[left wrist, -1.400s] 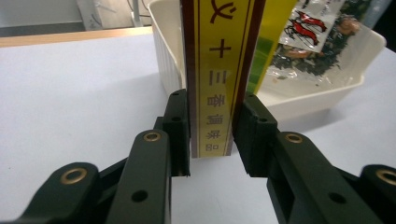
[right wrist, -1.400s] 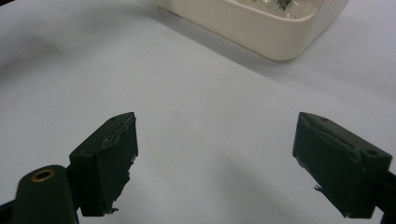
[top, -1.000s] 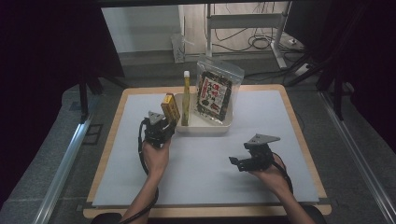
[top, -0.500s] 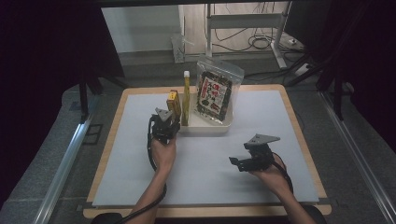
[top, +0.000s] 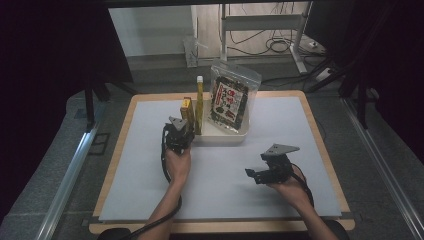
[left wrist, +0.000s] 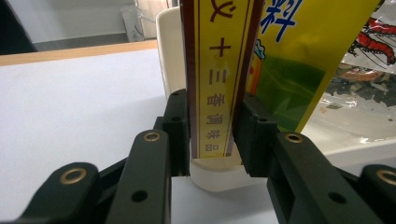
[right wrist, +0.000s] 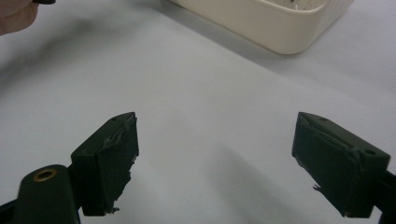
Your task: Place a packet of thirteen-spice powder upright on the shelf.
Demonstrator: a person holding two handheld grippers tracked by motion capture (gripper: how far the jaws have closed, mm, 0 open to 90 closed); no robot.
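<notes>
My left gripper (top: 177, 132) is shut on a narrow yellow box with brown edges (top: 186, 112), held upright at the left end of the cream tray (top: 222, 136). In the left gripper view both pads press the sides of the box (left wrist: 217, 93), and the tray's rounded corner (left wrist: 215, 179) lies just below it. My left gripper (left wrist: 212, 135) sits right at that corner. Behind the box stands a yellow-green packet (left wrist: 289, 60). My right gripper (top: 256, 175) rests low over the white mat, right of centre. Its jaws stand wide open around nothing (right wrist: 215, 163).
In the tray a tall thin yellow packet (top: 199, 102) and a clear bag with a dark printed label (top: 231, 100) stand upright. The tray's near wall (right wrist: 261, 23) lies ahead of my right gripper. White mat (top: 150, 190) covers the wooden table top.
My left gripper has carried the yellow box a little to the right and down, up against the tray's left end. The right gripper has stayed where it was.
</notes>
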